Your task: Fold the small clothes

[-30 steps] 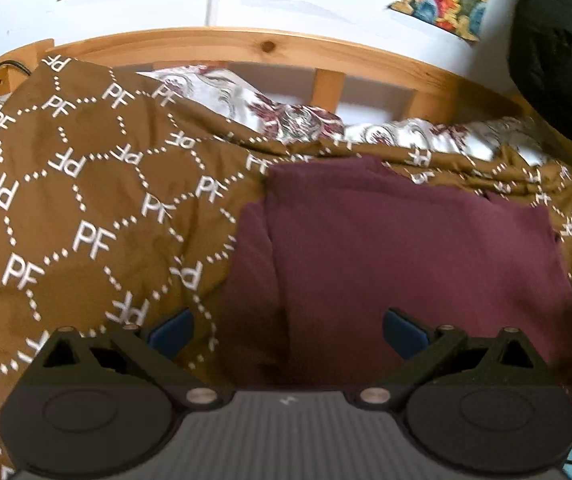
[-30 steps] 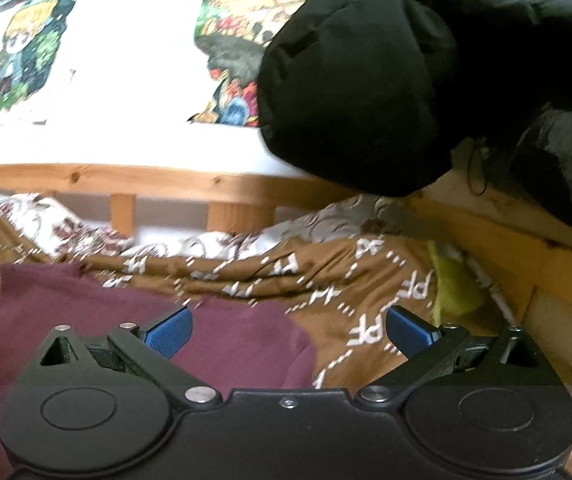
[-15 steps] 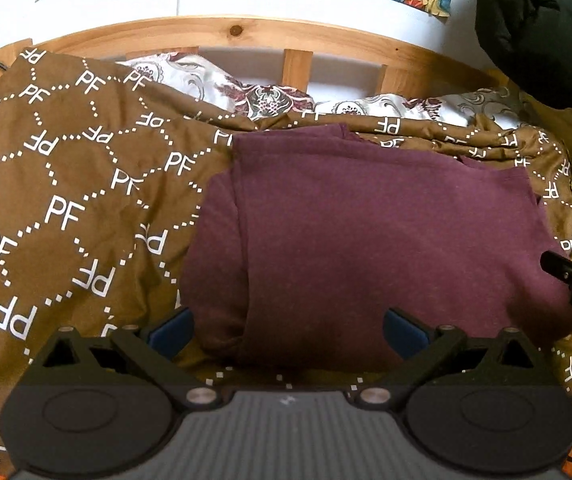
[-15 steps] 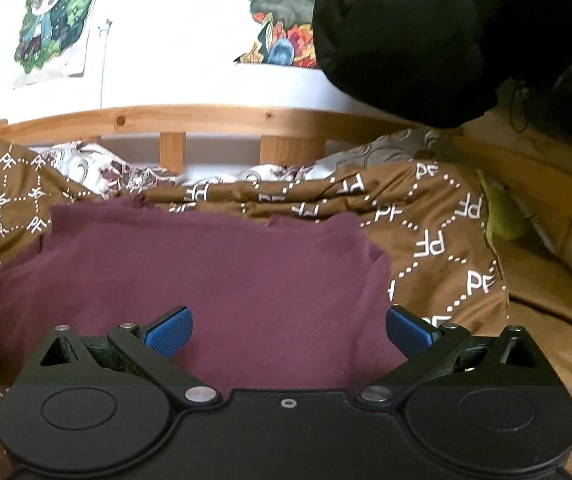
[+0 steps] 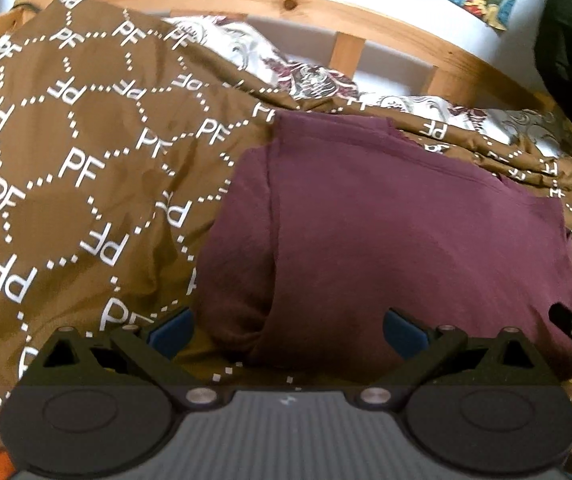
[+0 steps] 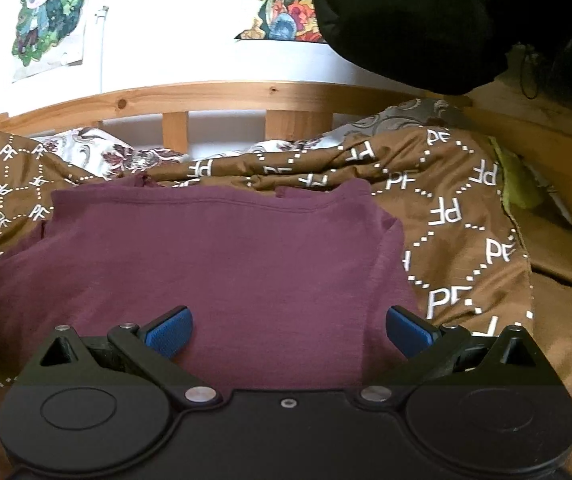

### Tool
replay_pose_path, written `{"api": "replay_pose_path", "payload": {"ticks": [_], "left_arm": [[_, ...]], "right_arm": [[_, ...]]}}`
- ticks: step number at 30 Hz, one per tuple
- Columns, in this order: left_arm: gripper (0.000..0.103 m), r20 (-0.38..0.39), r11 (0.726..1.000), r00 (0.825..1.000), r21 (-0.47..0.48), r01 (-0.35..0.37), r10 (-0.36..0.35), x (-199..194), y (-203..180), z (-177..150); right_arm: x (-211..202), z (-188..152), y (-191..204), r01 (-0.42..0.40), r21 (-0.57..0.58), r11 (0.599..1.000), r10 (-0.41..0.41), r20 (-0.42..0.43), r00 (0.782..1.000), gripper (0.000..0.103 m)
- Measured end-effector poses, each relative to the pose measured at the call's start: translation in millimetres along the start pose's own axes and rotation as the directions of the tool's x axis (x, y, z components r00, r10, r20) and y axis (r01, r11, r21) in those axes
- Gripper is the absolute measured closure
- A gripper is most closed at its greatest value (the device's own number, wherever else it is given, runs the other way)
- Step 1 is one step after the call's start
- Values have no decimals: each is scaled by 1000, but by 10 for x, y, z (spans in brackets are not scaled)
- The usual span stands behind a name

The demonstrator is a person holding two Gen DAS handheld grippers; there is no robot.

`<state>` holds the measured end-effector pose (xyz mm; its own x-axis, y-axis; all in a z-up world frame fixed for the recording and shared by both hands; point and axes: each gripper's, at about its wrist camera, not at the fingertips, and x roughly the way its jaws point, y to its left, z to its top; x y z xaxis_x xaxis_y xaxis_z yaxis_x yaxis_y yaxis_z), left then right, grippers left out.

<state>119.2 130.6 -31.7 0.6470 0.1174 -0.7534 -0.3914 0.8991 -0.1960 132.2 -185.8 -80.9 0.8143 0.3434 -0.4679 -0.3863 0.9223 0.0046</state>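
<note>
On the brown patterned bedspread (image 5: 85,168), seen from the left wrist, the maroon garment (image 5: 406,232) lies flat and partly folded, its long axis running across the bed parallel to the wooden headboard (image 5: 245,0), and the left gripper (image 5: 286,326), spread wide and empty, hovers at its near-left corner where a doubled flap hangs toward the near edge. From the right wrist, the same garment (image 6: 213,256) stretches left of centre with its hemmed edge toward the headboard, and the right gripper (image 6: 288,330), likewise spread and holding nothing, sits over its near-right portion, so each hand seems nearest its own end.
</note>
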Motion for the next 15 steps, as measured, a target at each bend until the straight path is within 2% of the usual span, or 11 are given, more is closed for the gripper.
{"api": "replay_pose_path", "payload": {"ticks": [7,15], "left_arm": [[1,-30,999,1000,-47,-6,5,63,49,-6],[1,-47,999,999,-50,-21,19,71,37,-23]], "right_arm": [[6,-26,60,-24,-18,1000,24,-1,1000,1],[13,-34,85,-39,-22,999,39,-6,999,1]]}}
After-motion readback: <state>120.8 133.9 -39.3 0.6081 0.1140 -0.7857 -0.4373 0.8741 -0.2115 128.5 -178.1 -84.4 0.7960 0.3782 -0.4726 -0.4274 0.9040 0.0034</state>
